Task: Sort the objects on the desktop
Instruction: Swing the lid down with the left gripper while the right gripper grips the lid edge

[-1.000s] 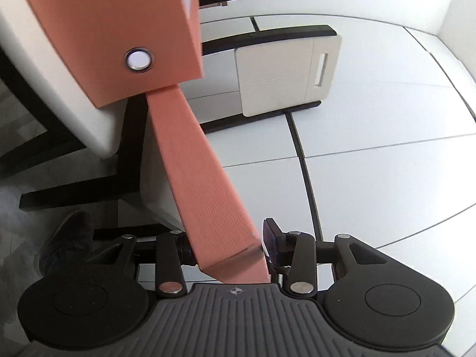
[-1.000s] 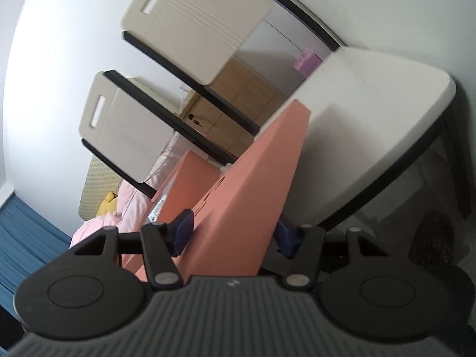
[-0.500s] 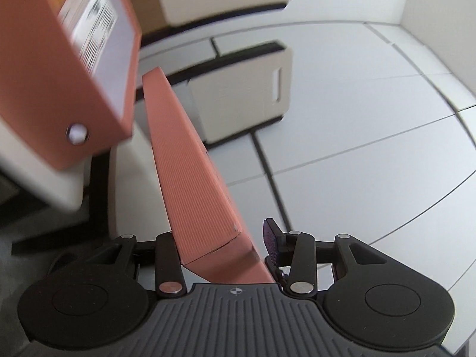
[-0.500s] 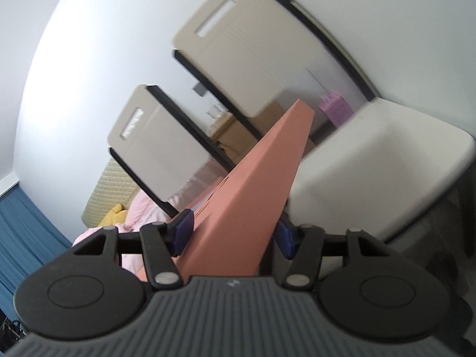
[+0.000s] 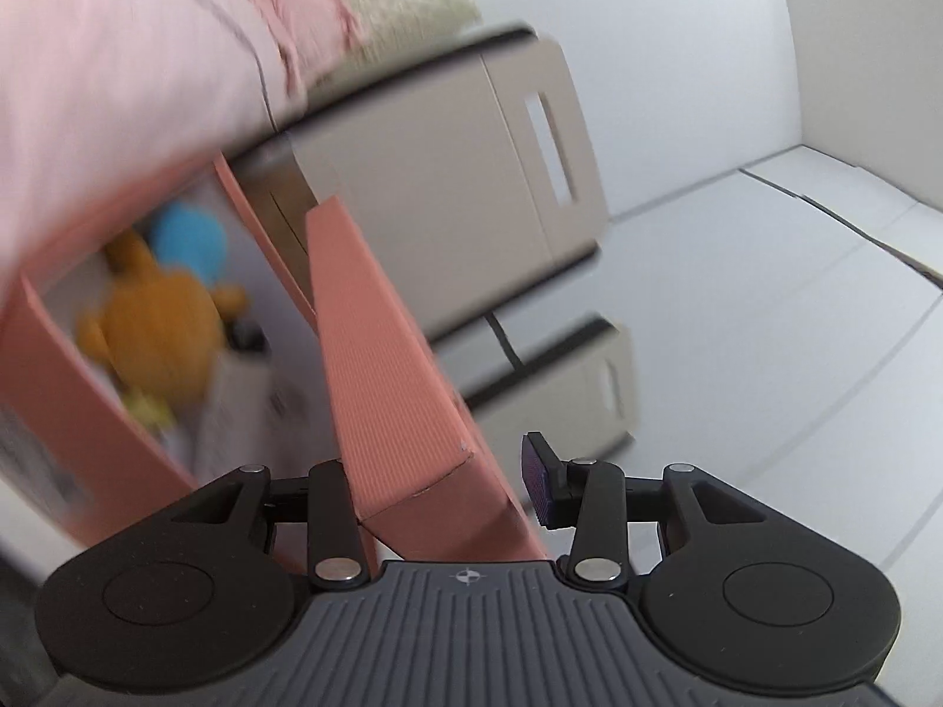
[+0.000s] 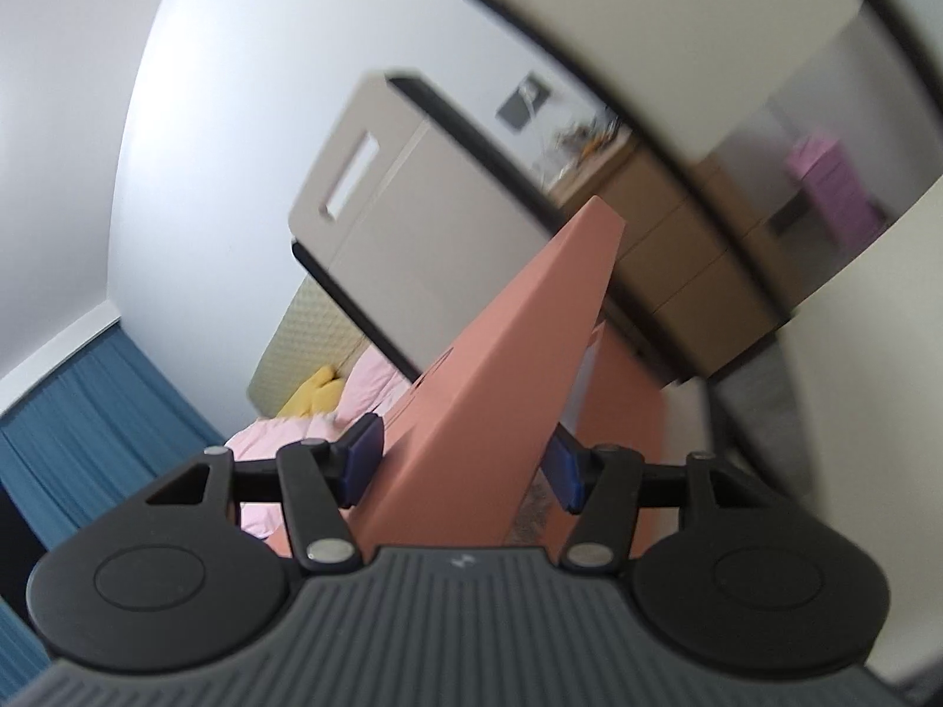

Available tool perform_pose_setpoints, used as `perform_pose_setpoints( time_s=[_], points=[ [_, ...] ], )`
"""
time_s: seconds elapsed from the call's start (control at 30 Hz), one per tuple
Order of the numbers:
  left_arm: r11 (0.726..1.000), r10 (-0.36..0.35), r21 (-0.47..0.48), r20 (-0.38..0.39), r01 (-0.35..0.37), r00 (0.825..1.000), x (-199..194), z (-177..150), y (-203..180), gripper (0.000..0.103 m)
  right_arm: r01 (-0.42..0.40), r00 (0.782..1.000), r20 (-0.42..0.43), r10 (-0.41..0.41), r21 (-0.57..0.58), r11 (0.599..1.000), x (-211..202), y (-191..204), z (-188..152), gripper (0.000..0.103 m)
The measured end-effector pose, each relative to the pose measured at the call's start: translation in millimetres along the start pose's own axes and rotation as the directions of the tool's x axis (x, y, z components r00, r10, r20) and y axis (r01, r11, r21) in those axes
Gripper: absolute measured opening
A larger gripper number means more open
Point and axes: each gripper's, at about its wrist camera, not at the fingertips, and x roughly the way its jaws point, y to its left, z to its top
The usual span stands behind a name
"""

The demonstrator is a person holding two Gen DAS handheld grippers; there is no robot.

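A box wall (image 5: 383, 365) stands between my left fingers (image 5: 539, 486); inside the box (image 5: 71, 389), left of it, lies a plush toy (image 5: 159, 330).

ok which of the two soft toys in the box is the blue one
In the left wrist view, the blue toy is the smaller round one, farther from the left gripper, above the larger orange toy. Both are blurred.

Left tool (image 5: 439, 486) tilted, jaws clamping flat panel; right tool (image 6: 462, 465) tilted, likewise clamped.
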Motion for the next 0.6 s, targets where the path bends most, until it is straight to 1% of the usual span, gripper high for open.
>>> perform_pose_setpoints(
  time_s=[0.13,0.23,0.37,0.4,0.5,0.6],
  points=[
    [0.995,0.091,0.044,0.053,-0.094,0.994,1.7,24.6,13.1,0.045,-0.031,0.998,-0.047,0.034,0.053,0.998,63.2,-19.3,-7.3,0.059],
    [0.99,0.129,0.045,0.059,-0.132,0.99,4.9,33.1,27.5,0.045,-0.022,0.997,-0.074,0.029,0.09,0.996,94.8,-33.5,-14.6,0.059],
    [0.984,0.165,0.047,0.101,-0.17,0.981,-0.8,35.2,40.9,0.045,-0.012,0.997,-0.075,0.02,0.115,0.993,112.0,-47.4,-26.8,0.059],
    [0.982,0.176,0.053,0.101,-0.182,0.979,-2.3,34.3,42.4,0.048,-0.01,0.996,-0.084,0.02,0.125,0.992,116.4,-49.3,-30.4,0.06],
    [0.976,0.201,0.063,0.1,-0.208,0.974,-5.7,30.9,42.7,0.048,0.026,0.995,-0.101,-0.015,0.111,0.993,118.3,-53.2,-40.5,0.062],
    [0.977,0.199,0.053,0.105,-0.205,0.974,-9.9,27.4,39.9,0.051,0.029,0.994,-0.108,-0.015,0.123,0.992,116.4,-57.2,-44.6,0.062]
  ],
)
